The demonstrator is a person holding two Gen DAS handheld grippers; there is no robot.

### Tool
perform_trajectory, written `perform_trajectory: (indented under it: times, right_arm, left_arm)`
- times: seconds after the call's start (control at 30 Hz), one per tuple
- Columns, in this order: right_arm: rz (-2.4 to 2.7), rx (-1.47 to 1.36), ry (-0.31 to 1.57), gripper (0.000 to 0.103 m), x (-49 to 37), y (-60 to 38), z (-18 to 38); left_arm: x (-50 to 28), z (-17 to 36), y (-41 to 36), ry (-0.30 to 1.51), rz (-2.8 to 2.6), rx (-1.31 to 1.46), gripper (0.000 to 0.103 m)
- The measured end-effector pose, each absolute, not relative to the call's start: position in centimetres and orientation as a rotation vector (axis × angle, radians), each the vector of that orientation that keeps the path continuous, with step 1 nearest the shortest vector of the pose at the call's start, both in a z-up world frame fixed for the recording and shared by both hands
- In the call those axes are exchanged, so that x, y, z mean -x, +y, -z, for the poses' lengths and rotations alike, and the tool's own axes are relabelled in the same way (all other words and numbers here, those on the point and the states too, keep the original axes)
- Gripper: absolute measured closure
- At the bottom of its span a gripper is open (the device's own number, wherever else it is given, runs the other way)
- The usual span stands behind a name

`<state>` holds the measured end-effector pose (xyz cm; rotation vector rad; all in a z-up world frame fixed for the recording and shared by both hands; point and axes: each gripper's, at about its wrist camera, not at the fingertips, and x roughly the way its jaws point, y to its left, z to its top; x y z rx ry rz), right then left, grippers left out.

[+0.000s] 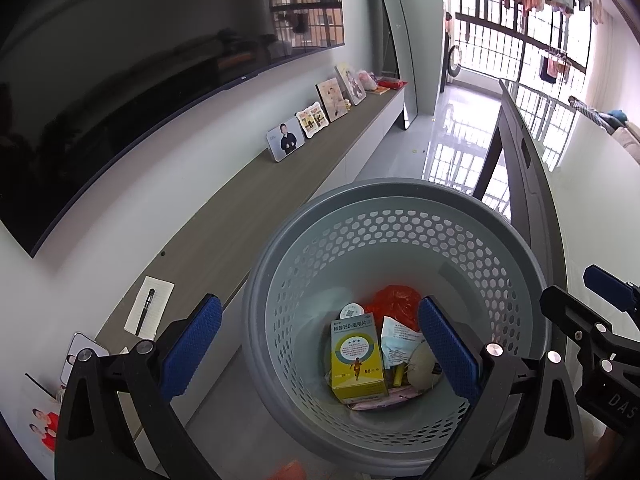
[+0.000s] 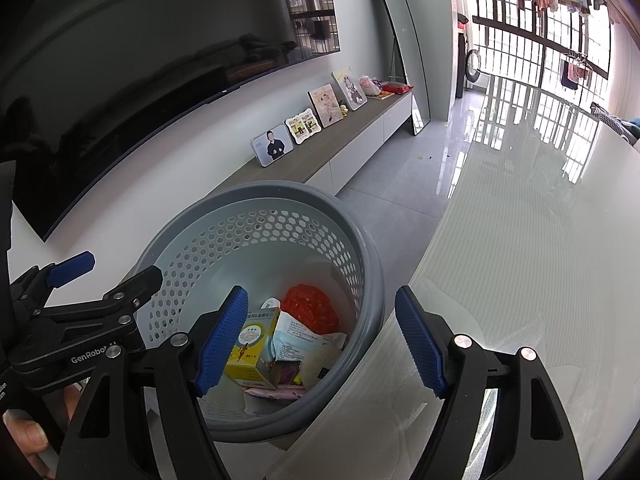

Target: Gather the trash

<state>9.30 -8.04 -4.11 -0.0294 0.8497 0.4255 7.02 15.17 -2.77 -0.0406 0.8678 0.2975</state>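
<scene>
Below both grippers a grey perforated bin point(image 1: 400, 216) stands on the tiled floor point(image 2: 400, 184), and the collected trash lies at its bottom: a yellow medicine box point(image 1: 356, 356), a crumpled red bag point(image 1: 394, 300), a printed leaflet point(image 1: 396, 340) and a pink wrapper point(image 2: 276, 392); a small white round cap point(image 1: 351, 312) is seen clearly only from the left wrist, beside the box's top edge; the left gripper point(image 1: 320, 348) is held over the bin's mouth with its fingers point(image 1: 192, 344) spread wide and nothing between them; the right gripper point(image 2: 320, 344) is likewise spread and empty, its left finger over the bin and its right finger over a glossy white counter point(image 2: 520, 240).

Only the left wrist view shows a notepad point(image 1: 150, 308) with a black pen point(image 1: 145, 312) on it, lying on the long wooden shelf point(image 1: 248, 200) left of the bin, and photo cards near the frame's lower left; only the right wrist view shows the counter's broad bare surface, whose curved edge runs just beside the bin's rim.

Open floor stretches beyond the bin toward the barred windows point(image 2: 520, 52); 4 photo frames point(image 2: 272, 144) stand along the shelf under a wall-mounted television point(image 1: 120, 60); a tall mirror point(image 2: 404, 48) leans at the shelf's far end.
</scene>
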Motion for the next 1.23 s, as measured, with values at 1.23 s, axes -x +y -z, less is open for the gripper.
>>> perform_trajectory:
  times: [1.23]
  right_arm:
    - [-0.425, 0.031, 0.850, 0.030, -9.32, -7.91, 4.06]
  left_arm:
    - [-7.13, 2.81, 15.26, 0.872, -0.302, 0.046, 0.006]
